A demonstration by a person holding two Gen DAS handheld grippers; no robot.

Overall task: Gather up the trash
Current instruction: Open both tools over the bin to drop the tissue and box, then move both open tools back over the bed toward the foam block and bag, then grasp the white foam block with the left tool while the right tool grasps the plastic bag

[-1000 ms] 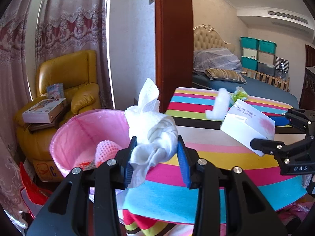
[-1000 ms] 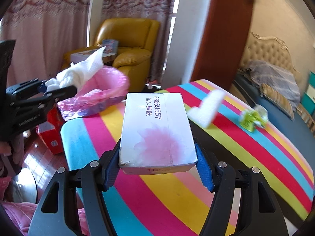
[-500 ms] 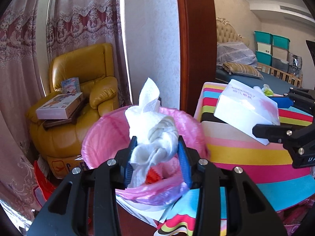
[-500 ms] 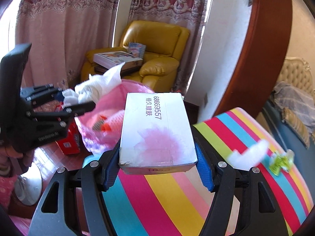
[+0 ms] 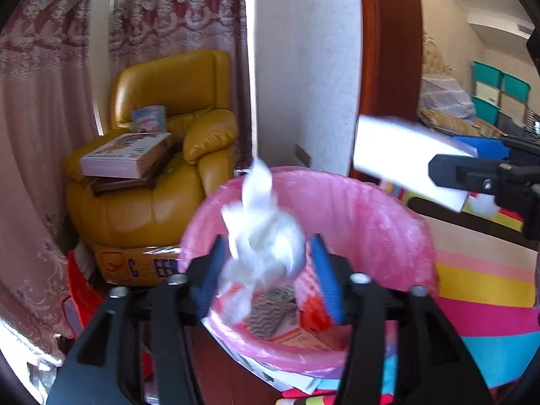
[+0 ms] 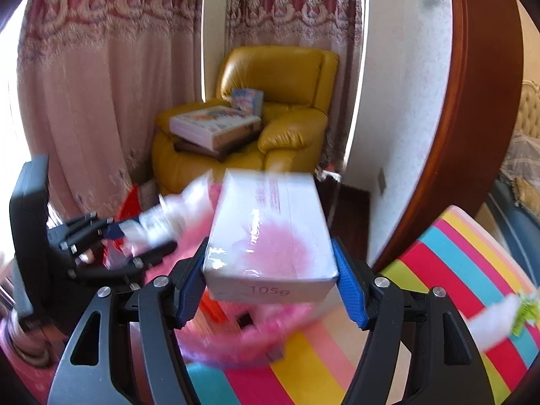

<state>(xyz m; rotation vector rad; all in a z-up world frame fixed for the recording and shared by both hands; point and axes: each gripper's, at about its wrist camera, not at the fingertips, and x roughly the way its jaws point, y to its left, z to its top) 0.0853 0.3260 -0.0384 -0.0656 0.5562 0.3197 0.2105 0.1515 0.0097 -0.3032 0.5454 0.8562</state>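
Both loads now over pink-lined bin (image 5: 371, 202) — armchair (image 5: 175, 155) beyond; doorframe (image 5: 388, 67) beside.

Lower middle of the right wrist view: the near end face of the white box (image 6: 270, 253) carries "105g" in dark print, plain enough to read. Along its top runs a line of pinkish print, too smeared to make out. Lower left of the left wrist view: the cardboard carton (image 5: 135, 265) under the yellow armchair (image 5: 162, 168) shows a blue "C" and what look like the letters "EE", cut off by the pink bin liner (image 5: 337, 209). The covers of the boxes (image 5: 125, 155) stacked on the armchair bear print, all too small to read.
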